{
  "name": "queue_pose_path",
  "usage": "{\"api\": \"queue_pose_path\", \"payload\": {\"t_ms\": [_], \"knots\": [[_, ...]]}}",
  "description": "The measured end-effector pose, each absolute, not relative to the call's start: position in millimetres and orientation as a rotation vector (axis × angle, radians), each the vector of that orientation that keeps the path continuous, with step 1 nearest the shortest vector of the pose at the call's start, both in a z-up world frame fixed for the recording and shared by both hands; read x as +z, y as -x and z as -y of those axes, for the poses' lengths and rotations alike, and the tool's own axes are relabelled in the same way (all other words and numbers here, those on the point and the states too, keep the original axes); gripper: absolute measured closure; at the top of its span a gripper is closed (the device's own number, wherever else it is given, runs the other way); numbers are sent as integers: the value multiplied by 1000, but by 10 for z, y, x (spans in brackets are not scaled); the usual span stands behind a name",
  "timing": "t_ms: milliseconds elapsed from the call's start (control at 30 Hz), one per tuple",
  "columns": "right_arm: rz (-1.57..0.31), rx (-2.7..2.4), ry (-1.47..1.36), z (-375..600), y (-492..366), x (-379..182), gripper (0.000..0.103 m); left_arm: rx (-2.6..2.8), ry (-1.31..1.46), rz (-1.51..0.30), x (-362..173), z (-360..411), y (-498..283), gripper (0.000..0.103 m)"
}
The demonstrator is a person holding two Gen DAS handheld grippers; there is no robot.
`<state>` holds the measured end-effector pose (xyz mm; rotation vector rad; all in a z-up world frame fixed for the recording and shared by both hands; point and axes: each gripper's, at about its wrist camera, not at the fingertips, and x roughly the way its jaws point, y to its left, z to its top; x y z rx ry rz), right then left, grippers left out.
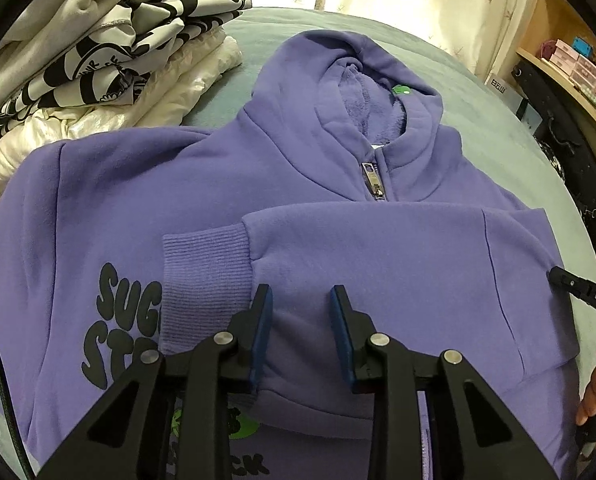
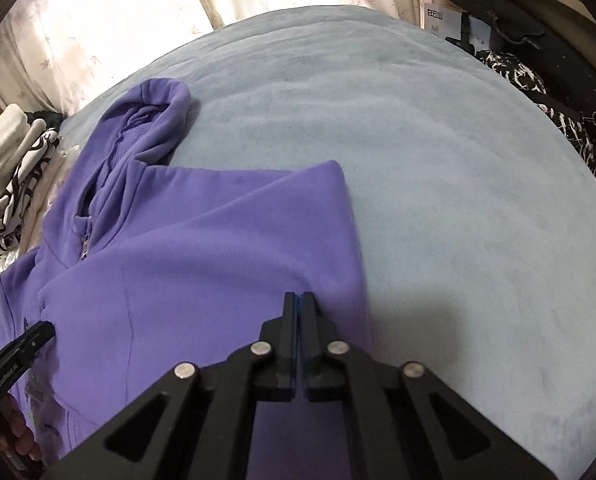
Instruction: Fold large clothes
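The bed (image 2: 438, 160), covered in a pale blue-grey blanket, filled the space ahead of both sets of fingers, with a curtained window behind it. A purple hoodie (image 1: 289, 184) lay flat on it, zipped, hood pointing away. A stack of folded clothes (image 1: 109, 64) sat beyond and to the left of the left fingers.

One sleeve (image 1: 378, 248) lay folded across the chest, its ribbed cuff (image 1: 201, 276) just left of the left fingers.

The left gripper (image 1: 301, 320) pointed steeply down over the sleeve. Its fingers stood partly apart, with sleeve fabric bulging between them; whether the pads pressed on it could not be told.

The right gripper (image 2: 299, 308) was also angled steeply down, near the garment's right edge. Its fingers were together, apparently with nothing between them. A hand (image 1: 594, 392) showed at the frame edge, gripping the right tool.

Procedure, as judged: the step in hand appeared to be settling the sleeve. For a good result, keep the sleeve square to the body, smooth any bulge under the fingers, and avoid dragging the layer beneath.
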<state>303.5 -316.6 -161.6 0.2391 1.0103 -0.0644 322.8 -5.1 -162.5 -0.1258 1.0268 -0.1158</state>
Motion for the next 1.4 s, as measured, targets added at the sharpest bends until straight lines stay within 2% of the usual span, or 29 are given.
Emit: {"api": "queue_pose_path", "payload": {"t_ms": [167,267,333,467,700,833,1400], "knots": [[-1021,-42,-256,3054,-2899,-1489,95,-105,130,-1031,-1544,61,-3166,73],[-1007,-24,-260,2965,-2776,-1406,91,-114,138,-1027,-1471,61,-3089,66],[-997,-8,-258,2891,-2673,-1343,90,-117,137,-1011,-1401,62,-3001,56],[-991,30,-262,2730,-2483,-1257,89,-132,132,-981,-1248,52,-2812,50],[-986,54,-247,2474,-2114,-1160,86,-122,91,-952,-1011,39,-2475,30],[-984,56,-258,2349,-1904,-1123,67,-123,92,-956,-921,-22,-2270,25],[-978,143,-289,1650,-1270,-963,66,-117,77,-957,-655,-489,-1344,24]]}}
